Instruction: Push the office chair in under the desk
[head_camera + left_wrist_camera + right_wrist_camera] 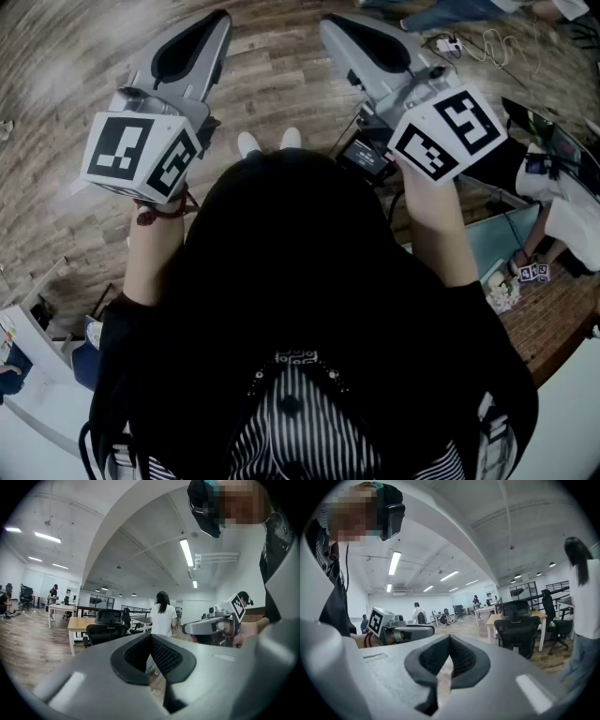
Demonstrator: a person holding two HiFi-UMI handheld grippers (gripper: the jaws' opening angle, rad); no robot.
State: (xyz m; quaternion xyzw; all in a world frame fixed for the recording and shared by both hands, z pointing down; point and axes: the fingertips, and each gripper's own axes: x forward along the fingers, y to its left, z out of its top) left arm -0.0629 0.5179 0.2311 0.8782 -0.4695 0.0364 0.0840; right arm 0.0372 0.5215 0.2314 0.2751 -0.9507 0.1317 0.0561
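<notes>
Head view: the left gripper (214,26) and the right gripper (334,28) are held out side by side over a wooden floor (272,84), both pointing away from the person. Each carries a marker cube at its rear, the left cube (141,155) and the right cube (448,131). The person's dark top fills the middle of the view, with white shoes (267,141) just beyond it. The office chair does not show in this view. Left gripper view: the left gripper (151,641) has its two black pads closed against each other, with nothing between them. Past the jaws, far across the room, a black office chair (107,627) stands at a light wooden desk (80,622). The chair is well apart from the gripper, and it cannot be told how far under the desk it sits. A person in a white top (162,616) stands with back turned, right of the chair. The right gripper (206,628) shows at the right side of the view. Right gripper view: the right gripper (450,641) is likewise fully closed, pad on pad, and holds nothing. The office chair (516,627) stands to the right of the jaws with its backrest towards the camera, against the desk (493,619) and far from the gripper. The left gripper (408,631) shows at the left, and the person in the white top (583,602) at the right edge.
</notes>
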